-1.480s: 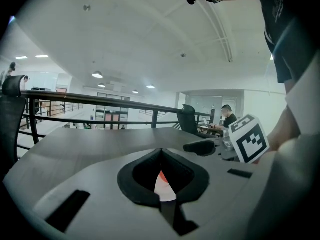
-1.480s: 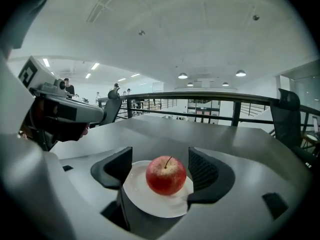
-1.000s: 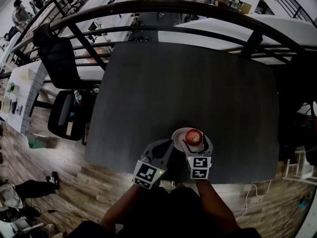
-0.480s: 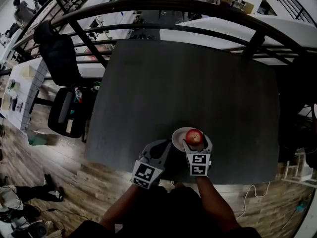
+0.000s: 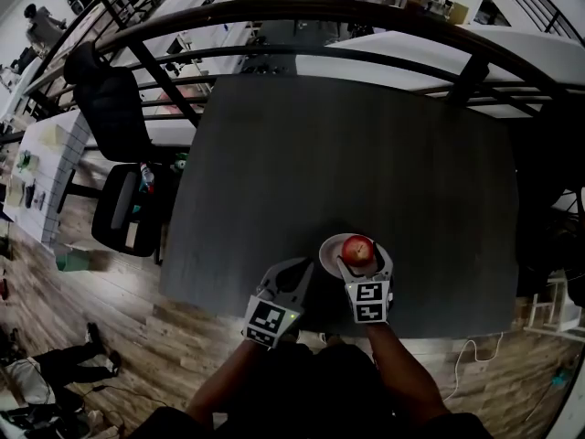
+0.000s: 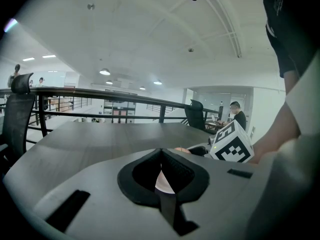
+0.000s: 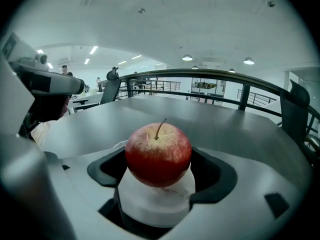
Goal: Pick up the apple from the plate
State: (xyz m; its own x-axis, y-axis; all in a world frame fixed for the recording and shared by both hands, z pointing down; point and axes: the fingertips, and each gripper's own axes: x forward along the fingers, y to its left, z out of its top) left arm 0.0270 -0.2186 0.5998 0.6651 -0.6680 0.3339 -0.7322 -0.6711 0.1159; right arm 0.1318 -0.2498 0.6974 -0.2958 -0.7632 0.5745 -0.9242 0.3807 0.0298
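Right gripper view: right gripper [image 7: 158, 159] jaws snug on both sides of apple [image 7: 158, 151], apple resting on white plate [image 5: 331, 251] near front edge of dark table [image 5: 347, 154]. Just beside plate, left gripper [image 6: 161, 170] pinched together, empty.

Plate [image 5: 328, 251] — partly beneath apple [image 5: 358, 249]

Tabletop [image 5: 366, 154] open beyond the plate [image 5: 327, 249]; apple [image 5: 358, 249] fills right gripper [image 5: 363, 262] jaw gap; left gripper [image 5: 307, 267] sits just beside the plate's left; railing [image 5: 274, 10] bars far edge.
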